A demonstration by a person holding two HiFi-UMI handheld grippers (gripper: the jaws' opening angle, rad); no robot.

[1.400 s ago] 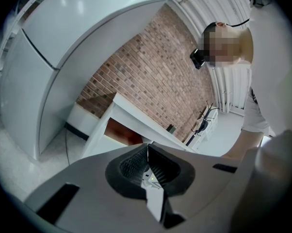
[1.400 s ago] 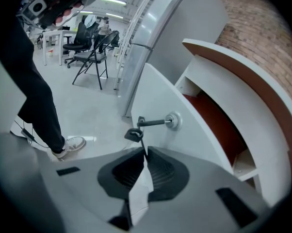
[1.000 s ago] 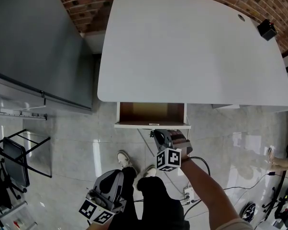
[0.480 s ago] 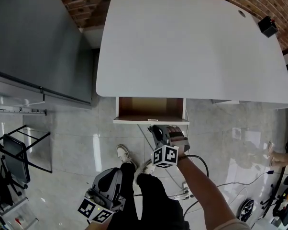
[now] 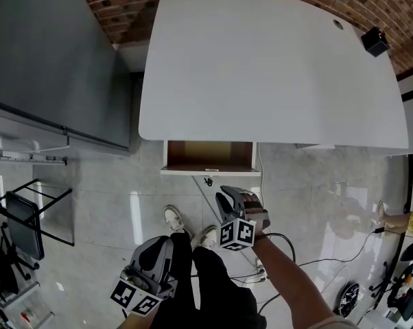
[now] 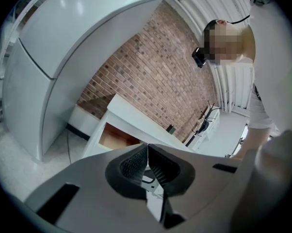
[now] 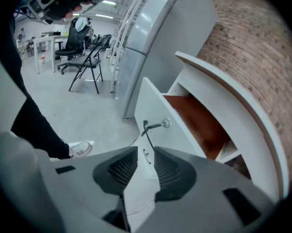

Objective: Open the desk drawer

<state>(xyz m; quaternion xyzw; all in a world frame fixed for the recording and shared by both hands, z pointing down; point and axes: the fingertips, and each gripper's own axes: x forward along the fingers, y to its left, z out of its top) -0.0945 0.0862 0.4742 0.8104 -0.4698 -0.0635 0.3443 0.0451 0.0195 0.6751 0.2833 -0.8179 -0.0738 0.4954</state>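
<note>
The right hand-held gripper (image 5: 226,197) is held with jaws slightly apart, nothing clamped. The drawer (image 5: 210,157), at its 11 o'clock, is pulled out from under the desk (image 5: 261,67). The left hand-held gripper (image 5: 157,245) is closed, at 7 o'clock.

The drawer (image 5: 210,173) stands partway out from under the counter's (image 5: 261,67) near edge, toward its left corner. It sits level. Its front panel is white and its inside is brown wood. A small metal lock (image 7: 164,124) on the front has a dark cord dangling from it.
</note>
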